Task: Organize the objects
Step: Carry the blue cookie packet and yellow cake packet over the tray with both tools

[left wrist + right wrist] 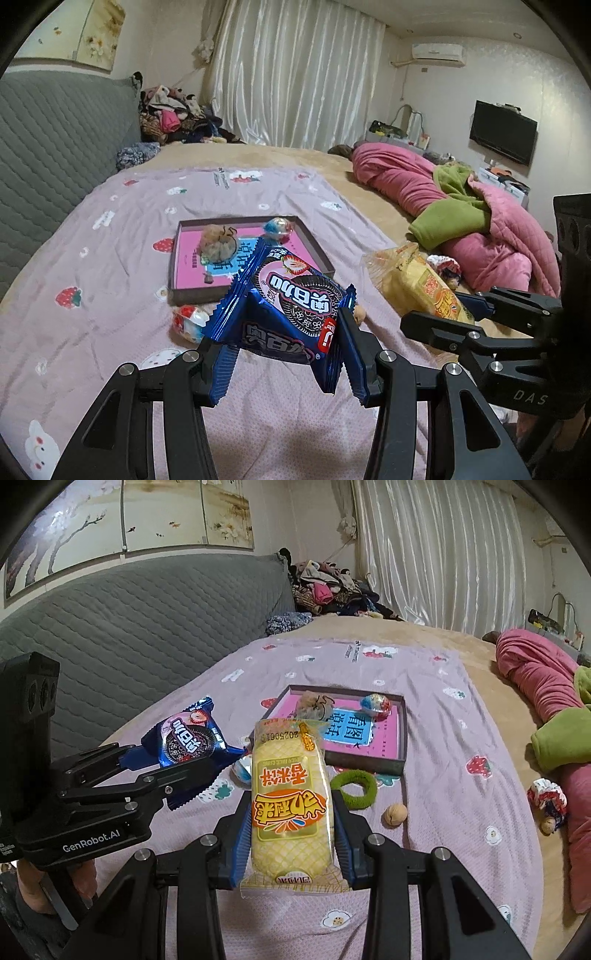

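Both packets look lifted clear of the bedsheet (461,812), so the step in hand is prob. carrying them over to the shallow box (402,731) w/ the pink base. To do it well: keep both grips firm, bring each packet over a bare patch of the box floor, lower before letting go, and set them down one at a time so the grippers don't knock together (they hang just beside each other now). Avoid landing on the brown pouch (314,705) or the foil-wrapped sweet (376,704) already in the box. The left gripper (282,343) is clamped on a blue cookie packet (291,295), glossy foil w/ a dark sandwich-cookie pic and a strawberry; it's crumpled and folded between the pads, so it may slip or spring open on release. The right gripper (290,834) is clamped on a yellow rice-cake packet (290,794), clear film over a pale waffle-textured cake w/ an orange label, held upright by its lower half. Green hair tie (352,786) and walnut (394,815) lie on the sheet near the box's front edge.
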Motion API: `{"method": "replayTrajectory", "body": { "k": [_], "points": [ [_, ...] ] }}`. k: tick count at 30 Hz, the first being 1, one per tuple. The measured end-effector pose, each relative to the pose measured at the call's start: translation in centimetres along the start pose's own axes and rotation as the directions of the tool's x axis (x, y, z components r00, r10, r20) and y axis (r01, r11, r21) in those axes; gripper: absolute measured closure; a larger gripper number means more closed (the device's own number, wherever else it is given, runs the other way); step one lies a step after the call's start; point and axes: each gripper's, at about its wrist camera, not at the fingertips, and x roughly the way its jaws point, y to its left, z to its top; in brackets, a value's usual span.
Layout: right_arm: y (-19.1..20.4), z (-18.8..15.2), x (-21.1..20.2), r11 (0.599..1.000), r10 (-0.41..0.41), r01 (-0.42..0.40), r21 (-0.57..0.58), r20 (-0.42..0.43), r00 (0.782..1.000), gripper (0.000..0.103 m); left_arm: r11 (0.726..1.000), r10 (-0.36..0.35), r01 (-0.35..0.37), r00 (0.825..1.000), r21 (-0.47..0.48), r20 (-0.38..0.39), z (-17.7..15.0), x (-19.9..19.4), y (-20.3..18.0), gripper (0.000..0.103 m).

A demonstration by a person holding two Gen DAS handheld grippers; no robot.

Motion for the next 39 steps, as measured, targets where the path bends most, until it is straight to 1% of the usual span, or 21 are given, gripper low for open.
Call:
{"method": "replayTrajectory", "body": {
  "k": [8,10,17,23,33,37,39],
  "points": [
    [0.0,1.6,-1.5,1.000,-0.009,0.009,-0.001,0.035,0.999,0.064,1.000,0.015,-0.015,1.000,-0.002,0.023,1.6,-1.6,0.1,0.051],
    [0.0,1.9,-1.9,1.000,-0.013,0.013,-0.001,0.045,0.999,0.064,1.000,0.005,-0.005,1.000,-0.005,0.030,2.0,-1.9,0.2,0.051],
    [-0.1,3.0,-2.5,1.000,-0.018,0.018,0.002,0.067,0.998,0.064,1.000,0.029,-0.029,0.999,-0.001,0.044,3.4,-2.5,0.0,0.051],
    [-0.5,3.9,-3.0,0.999,-0.030,0.029,0.014,0.083,0.996,0.064,1.000,0.026,-0.027,0.998,0.007,0.054,4.7,-2.9,-0.1,0.051],
    [-1.2,6.2,-3.5,0.999,-0.051,0.050,0.015,0.110,0.993,0.064,0.999,0.044,-0.046,0.997,0.029,0.065,7.5,-2.2,-0.2,0.051],
    [-1.3,7.2,-3.3,0.998,-0.056,0.055,0.010,0.117,0.992,0.064,0.997,0.066,-0.069,0.995,0.036,0.068,8.4,-1.5,0.1,0.051],
    [-1.5,7.8,-3.1,0.998,-0.060,0.059,0.011,0.123,0.991,0.064,0.997,0.073,-0.075,0.995,0.025,0.063,8.9,-1.1,0.5,0.051]
  ]
}}
